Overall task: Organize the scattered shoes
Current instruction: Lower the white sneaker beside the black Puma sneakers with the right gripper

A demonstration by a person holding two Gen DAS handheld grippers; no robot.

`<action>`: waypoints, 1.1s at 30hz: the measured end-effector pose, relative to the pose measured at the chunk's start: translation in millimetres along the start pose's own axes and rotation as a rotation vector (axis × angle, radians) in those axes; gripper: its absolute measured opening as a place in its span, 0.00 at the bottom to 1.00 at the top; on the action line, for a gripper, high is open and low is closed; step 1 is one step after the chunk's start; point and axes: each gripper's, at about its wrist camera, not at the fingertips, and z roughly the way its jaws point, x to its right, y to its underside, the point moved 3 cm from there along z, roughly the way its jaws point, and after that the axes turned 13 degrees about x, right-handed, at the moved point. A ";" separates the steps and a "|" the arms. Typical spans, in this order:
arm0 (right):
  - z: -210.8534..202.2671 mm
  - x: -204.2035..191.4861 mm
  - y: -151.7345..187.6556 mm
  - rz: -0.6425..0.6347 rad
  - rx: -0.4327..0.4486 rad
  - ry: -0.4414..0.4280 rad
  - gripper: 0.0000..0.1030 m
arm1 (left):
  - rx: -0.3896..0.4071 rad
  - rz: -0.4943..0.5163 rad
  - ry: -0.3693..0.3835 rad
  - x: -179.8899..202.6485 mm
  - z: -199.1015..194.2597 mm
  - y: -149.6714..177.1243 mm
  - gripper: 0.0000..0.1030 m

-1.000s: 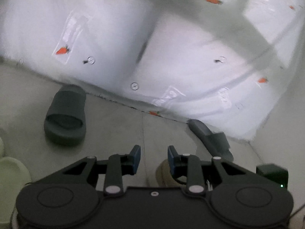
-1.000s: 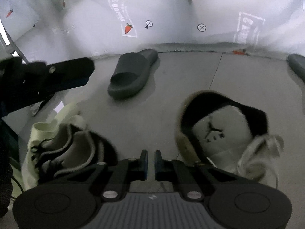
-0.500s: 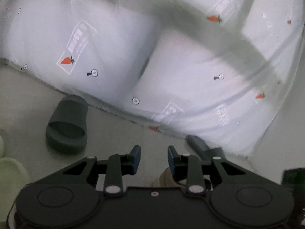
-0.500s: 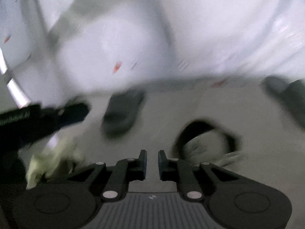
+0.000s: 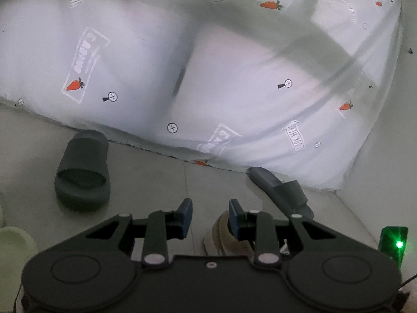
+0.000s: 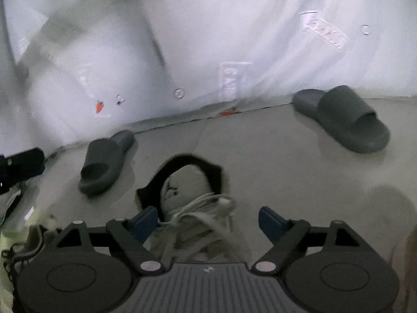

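Hanging to the floor (image 5: 146, 172) along the far side is a white sheet (image 5: 234, 78) printed with small carrots and grey labels; the floor is pale grey tile with a seam. Two dark slides lie near the hem, one left (image 6: 104, 163), one right (image 6: 344, 117), well apart. A tan sneaker (image 6: 190, 203) sits between the right gripper's (image 6: 208, 219) wide-spread jaws. The left gripper (image 5: 210, 216) hangs with jaws parted, empty.
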 end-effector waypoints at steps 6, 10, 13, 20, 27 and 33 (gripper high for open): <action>20.2 -6.9 -6.0 -0.072 -0.019 -0.067 0.92 | 0.001 -0.022 -0.014 -5.4 -8.0 -2.6 0.30; 39.5 -25.5 3.5 -0.217 -0.099 -0.091 0.92 | -0.025 -0.080 0.039 -8.7 -8.8 -7.9 0.30; 49.2 -31.4 12.1 -0.269 -0.119 -0.053 0.92 | -0.029 -0.088 0.055 -8.7 -10.3 -10.3 0.30; 62.1 -25.7 15.5 -0.223 -0.149 -0.058 0.91 | -0.044 -0.068 0.015 -9.9 -10.9 -9.1 0.30; 57.6 -20.9 19.7 -0.106 -0.147 -0.057 0.81 | -0.058 -0.065 0.021 -9.3 -8.4 -7.8 0.29; 48.9 -24.8 25.9 -0.102 -0.148 -0.052 0.80 | -0.076 -0.064 0.039 -5.9 -14.6 -4.9 0.29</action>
